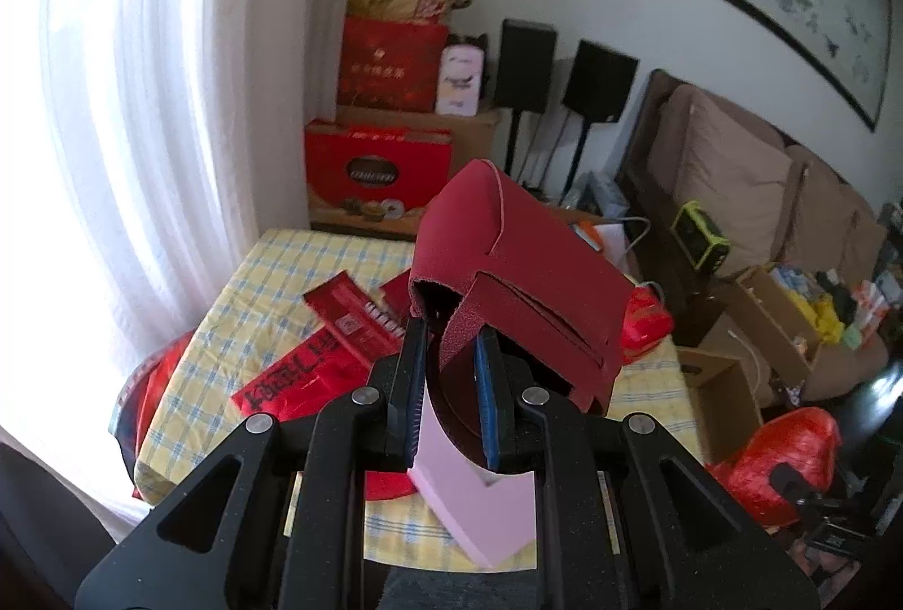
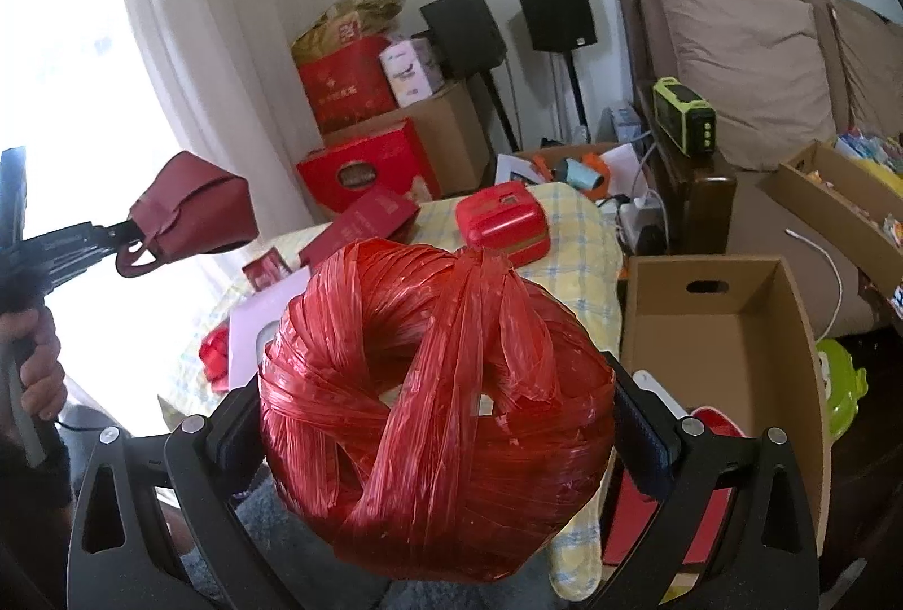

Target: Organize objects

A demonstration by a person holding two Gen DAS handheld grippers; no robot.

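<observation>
The left gripper (image 1: 451, 356) pinched the maroon pouch (image 1: 525, 266) by its strap, lifted clear of the surface (image 1: 271, 260). The right gripper (image 2: 440, 418) clamped the red twine ball (image 2: 434, 407), probably bound for the cardboard box (image 2: 728, 328).

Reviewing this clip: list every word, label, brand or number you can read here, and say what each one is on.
No text reads clearly.
Red gift bag: gold characters, blurred.
Red box: dark oval label, too small to read.
Red paper strip: black brush characters, blurred.
Red envelope: white print, blurred.
Dark red pouch, red twine ball: no print seen.
</observation>
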